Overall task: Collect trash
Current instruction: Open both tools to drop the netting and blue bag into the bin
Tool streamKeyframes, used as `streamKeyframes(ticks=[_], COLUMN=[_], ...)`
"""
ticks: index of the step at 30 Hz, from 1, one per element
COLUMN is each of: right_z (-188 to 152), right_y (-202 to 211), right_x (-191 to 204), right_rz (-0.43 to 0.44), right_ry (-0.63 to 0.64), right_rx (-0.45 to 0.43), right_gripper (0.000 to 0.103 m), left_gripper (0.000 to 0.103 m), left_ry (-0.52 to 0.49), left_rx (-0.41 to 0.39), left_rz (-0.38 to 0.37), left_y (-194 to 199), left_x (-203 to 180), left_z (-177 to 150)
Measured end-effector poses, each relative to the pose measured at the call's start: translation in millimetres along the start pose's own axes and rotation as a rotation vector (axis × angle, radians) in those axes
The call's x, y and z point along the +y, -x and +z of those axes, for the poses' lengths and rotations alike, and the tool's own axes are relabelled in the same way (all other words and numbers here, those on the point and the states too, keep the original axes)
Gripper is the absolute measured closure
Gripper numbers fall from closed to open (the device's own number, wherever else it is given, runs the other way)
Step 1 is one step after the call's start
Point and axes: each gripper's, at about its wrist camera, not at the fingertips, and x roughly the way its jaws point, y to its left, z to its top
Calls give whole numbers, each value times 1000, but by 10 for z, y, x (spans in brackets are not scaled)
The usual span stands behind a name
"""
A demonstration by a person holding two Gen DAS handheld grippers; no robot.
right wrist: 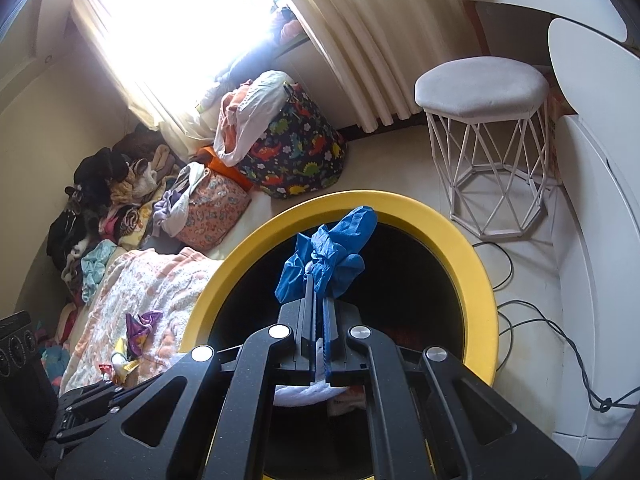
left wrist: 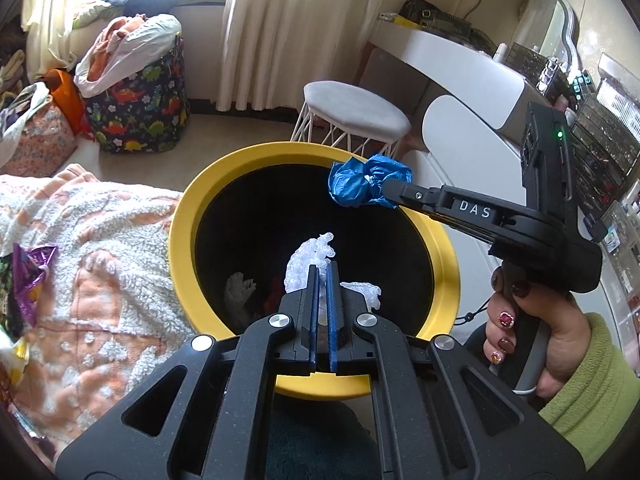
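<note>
We've got both grippers over the yellow-rimmed trash bin [left wrist: 182,216]. Our right gripper [left wrist: 386,188] reaches in from the side above the far rim, hand [left wrist: 536,344] wrapped round the grip, fingers clamped on a crumpled blue glove [left wrist: 360,184]. Our left gripper [left wrist: 322,268] points down into the opening, fingers nearly together, pinching a wad of clear bubble wrap [left wrist: 310,258]. Inside the dark bin we see white and red scraps. A purple wrapper [left wrist: 30,276] lies on the bed blanket [left wrist: 108,240] beside it.
</note>
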Motion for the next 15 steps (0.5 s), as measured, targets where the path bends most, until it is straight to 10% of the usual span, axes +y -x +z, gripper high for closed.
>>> streamKeyframes(ticks=[5,8,15], right_z=[-11,-16,-10], right_y=[-56,-65,-14], right_x=[-57,-64,30], right_rz=[-7,-6,-24], right_ry=[-25,-33,3], right_rx=[27,28,-5], right_gripper=[96,69,48], left_gripper=[97,54,11], left_ry=[8,8,18], left_rx=[17,-5,-55], left_rz=[35,70,116], left_y=[-77,-22,144], left_x=[27,59,108], left_z=[33,43,65])
